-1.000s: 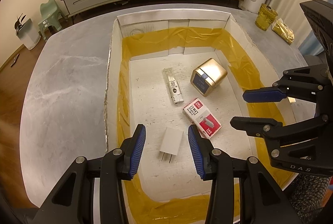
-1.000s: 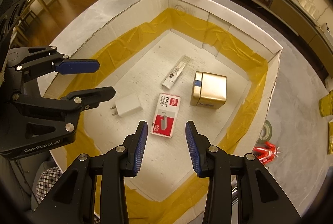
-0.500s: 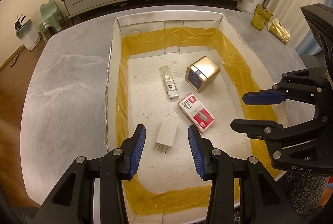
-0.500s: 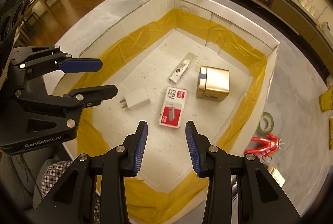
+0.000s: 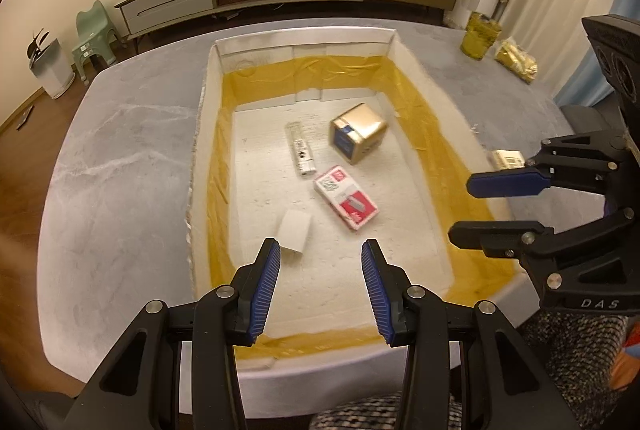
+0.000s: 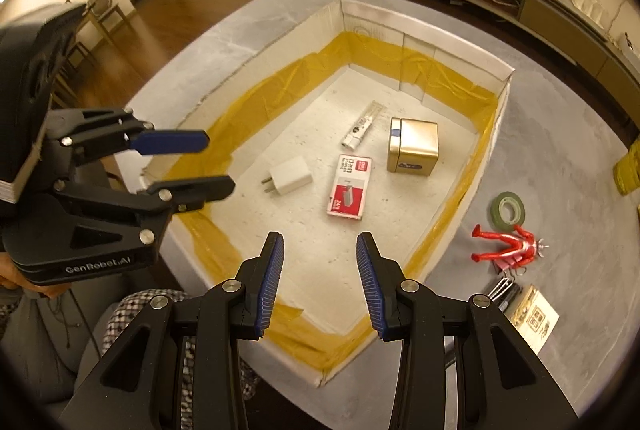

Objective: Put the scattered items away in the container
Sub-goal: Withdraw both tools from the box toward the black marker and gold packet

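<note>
Hovering over the near edge of the white container (image 5: 208, 118), the left gripper (image 5: 320, 286) stands spread wide and empty in the left wrist view; the white charger (image 5: 295, 231), red staple box (image 5: 346, 197), gold cube (image 5: 358, 132) and clear tube (image 5: 301, 153) lie inside. In the right wrist view, the right gripper (image 6: 320, 282) gapes wide, holding nothing, while a red figure (image 6: 506, 248) and green tape roll (image 6: 508, 209) lie on the grey table (image 6: 560, 150), right of the container.
</note>
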### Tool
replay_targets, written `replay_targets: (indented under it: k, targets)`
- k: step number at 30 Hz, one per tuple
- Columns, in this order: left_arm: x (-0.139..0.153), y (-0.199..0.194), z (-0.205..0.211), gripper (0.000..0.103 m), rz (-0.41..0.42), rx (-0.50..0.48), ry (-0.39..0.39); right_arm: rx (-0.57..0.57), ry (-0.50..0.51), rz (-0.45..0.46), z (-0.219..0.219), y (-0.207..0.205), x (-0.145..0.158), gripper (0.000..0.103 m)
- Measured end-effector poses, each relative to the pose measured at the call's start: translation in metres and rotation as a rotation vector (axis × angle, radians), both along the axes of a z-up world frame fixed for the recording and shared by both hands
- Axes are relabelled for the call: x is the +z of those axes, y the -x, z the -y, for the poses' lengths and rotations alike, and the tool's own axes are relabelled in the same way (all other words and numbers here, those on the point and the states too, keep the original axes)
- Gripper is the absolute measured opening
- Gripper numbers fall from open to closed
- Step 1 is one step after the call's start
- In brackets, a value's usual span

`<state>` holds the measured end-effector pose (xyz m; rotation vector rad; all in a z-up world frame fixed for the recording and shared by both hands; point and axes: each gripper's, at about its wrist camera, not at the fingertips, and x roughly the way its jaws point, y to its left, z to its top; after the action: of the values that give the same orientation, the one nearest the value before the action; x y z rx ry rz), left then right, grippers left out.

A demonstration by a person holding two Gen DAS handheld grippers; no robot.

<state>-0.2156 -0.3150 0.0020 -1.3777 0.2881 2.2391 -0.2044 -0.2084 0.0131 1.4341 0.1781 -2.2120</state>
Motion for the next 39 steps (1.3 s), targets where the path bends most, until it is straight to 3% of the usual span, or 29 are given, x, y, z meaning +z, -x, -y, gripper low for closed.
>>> replay_targets:
  k: [18, 30, 39]
  targets:
    - [0.029, -0.058, -0.02, 0.044, -0.054, -0.04, -0.013, -0.022, 0.146, -0.152, -0.049, -0.065, 0.044, 0.041]
    - [0.043, -0.102, -0.049, 0.044, -0.071, -0.085, -0.045, -0.083, 0.236, -0.158, -0.098, -0.093, 0.036, 0.041]
    - [0.042, -0.122, -0.094, 0.044, -0.057, -0.144, -0.073, -0.184, 0.266, -0.148, -0.15, -0.109, 0.022, 0.041]
